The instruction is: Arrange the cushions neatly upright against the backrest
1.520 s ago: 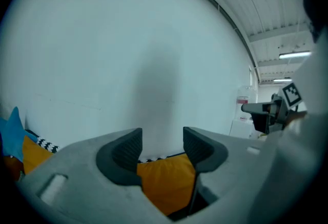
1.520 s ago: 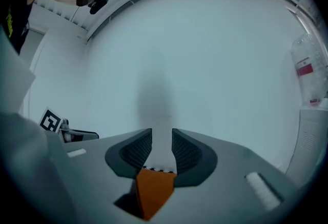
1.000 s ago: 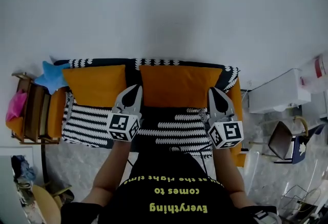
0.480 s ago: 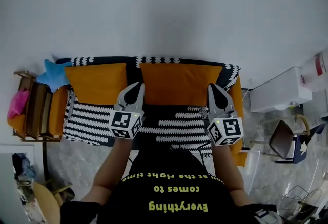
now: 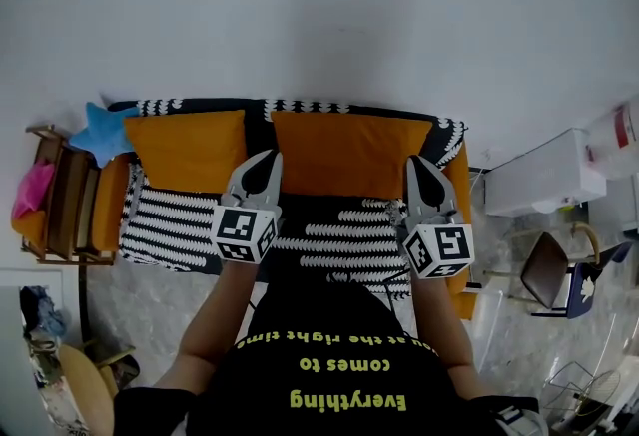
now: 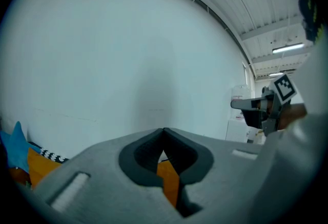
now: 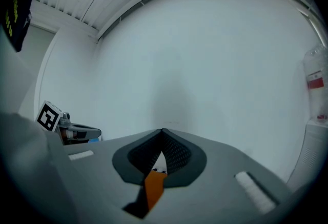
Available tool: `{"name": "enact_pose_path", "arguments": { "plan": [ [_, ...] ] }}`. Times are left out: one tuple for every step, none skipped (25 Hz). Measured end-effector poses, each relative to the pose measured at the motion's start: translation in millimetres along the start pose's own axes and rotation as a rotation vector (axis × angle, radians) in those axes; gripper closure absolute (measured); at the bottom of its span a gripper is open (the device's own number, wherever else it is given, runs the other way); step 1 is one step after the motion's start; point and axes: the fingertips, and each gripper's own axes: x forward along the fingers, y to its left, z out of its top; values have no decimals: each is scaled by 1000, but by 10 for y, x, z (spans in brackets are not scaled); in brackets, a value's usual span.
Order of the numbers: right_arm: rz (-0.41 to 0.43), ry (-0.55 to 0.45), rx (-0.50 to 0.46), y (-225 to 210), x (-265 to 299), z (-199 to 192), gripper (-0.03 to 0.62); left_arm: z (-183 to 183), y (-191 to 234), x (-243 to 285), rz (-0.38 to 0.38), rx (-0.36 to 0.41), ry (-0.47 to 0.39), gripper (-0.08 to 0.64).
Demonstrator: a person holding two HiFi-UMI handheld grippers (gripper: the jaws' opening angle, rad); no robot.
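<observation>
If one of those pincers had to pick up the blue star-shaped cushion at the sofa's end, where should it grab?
Probably the upper point of the blue star cushion, which seems to stand free. The points taper thin enough for two jaws; the middle looks puffy. Come from the front with the left gripper, the nearer one; it is shut and must open first.

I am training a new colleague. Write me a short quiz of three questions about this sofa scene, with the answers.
1. How many orange cushions stand upright against the backrest of the sofa?
2. True or false: the left gripper has its fingers closed on a cushion.
3. The blue star pillow sits at which end of the sofa? A: the person's left. B: the person's right.
Key: 1 two; 2 false; 3 A.
</observation>
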Motion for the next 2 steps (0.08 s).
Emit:
{"name": "enact_pose_path", "arguments": {
  "plan": [
    [0,1,-1,0,-7,-7,581,-7,-3,-1,1,0,1,561],
    [1,3,-2,0,-14,-15,581,-15,-6,-2,1,1,2,561]
  ]
}}
